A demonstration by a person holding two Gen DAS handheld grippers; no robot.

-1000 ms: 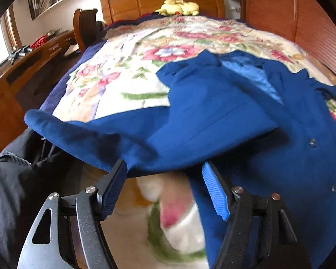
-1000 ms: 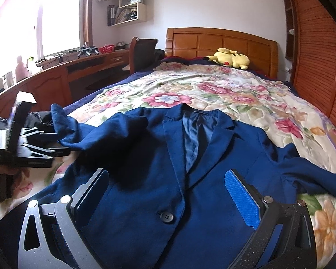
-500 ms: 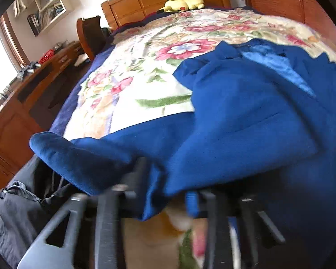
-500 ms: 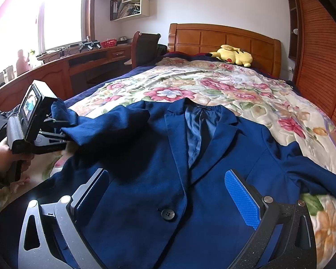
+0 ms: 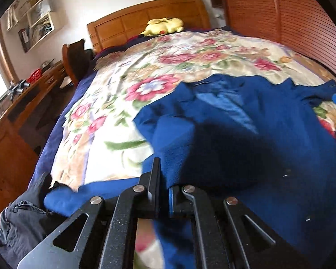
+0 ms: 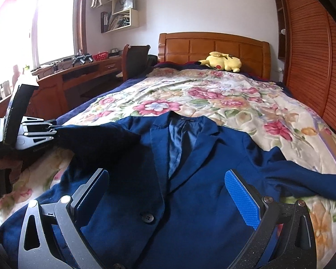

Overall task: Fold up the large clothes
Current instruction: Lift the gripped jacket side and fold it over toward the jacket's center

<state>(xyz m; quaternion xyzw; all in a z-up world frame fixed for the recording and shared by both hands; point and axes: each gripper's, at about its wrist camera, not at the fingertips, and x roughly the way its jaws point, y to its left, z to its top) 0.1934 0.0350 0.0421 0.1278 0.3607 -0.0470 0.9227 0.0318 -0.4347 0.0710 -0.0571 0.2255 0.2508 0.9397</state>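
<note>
Left gripper (image 6: 53, 132) lifts blue blazer (image 6: 168, 179) sleeve (image 6: 96, 134).

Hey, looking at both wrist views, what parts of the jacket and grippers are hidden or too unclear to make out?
- Jacket hem: right wrist view, cut off by the bottom edge and the right gripper.
- Sleeve cuff: right wrist view, hidden inside the left gripper.
- Cloth between the shut jaws: left wrist view, blurred and in shadow.
- Right gripper in the left wrist view: only a blue sliver at the right edge.

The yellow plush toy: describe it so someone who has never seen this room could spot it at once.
Start at the wooden headboard at the far end of the bed with the floral quilt. The yellow plush toy lies right in front of it, the only bright yellow thing there, with dark-tipped ears.
</note>
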